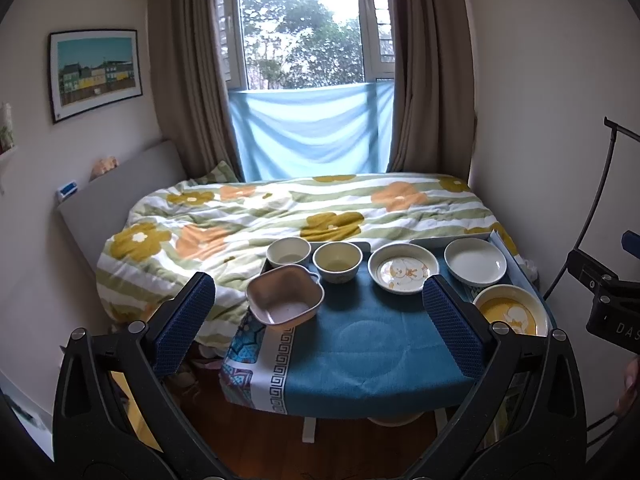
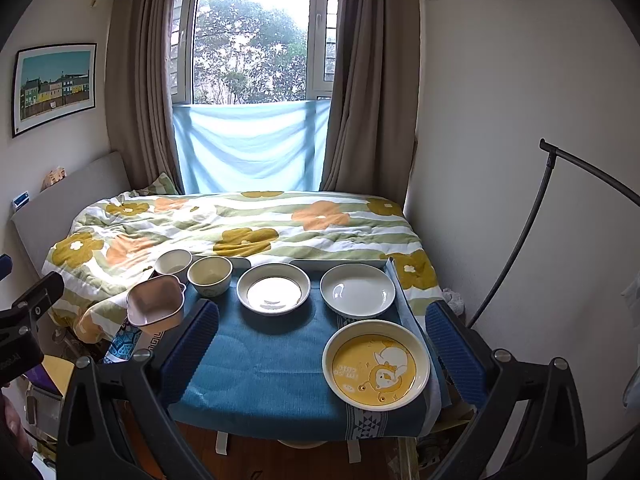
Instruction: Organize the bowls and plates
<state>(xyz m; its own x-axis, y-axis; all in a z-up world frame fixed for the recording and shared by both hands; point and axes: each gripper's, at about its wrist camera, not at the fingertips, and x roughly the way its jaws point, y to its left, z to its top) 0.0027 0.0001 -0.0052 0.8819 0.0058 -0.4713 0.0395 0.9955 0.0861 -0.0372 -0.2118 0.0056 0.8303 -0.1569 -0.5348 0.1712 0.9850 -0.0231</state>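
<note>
I have both hand-held grippers pulled back from the surface (image 2: 256,376), the left hand-held gripper (image 1: 320,320) and the right hand-held gripper (image 2: 320,348) each spread wide with nothing between the pads, so nothing is lifted yet. What worries me most is the pink square bowl (image 1: 285,294): it sits tilted at the left edge of the surface, partly past the cloth's border, and a clumsy nudge from my left side could tip it onto the bed (image 1: 248,216) or the floor. Behind it stand the white bowl (image 1: 288,251) and the cream bowl (image 1: 337,261), close together, so reaching for one could knock the other. The duck-print plate (image 1: 403,267) and the plain white plate (image 1: 475,261) lie side by side at the back, and the yellow plate (image 2: 376,365) lies at the near right corner, its rim near the surface's edge. Glazed rims are slick, I judge; a shallow pinch on a plate could let it slide out and chip against its neighbour. The loose blue cloth (image 1: 360,344) could also drag and shift everything.
</note>
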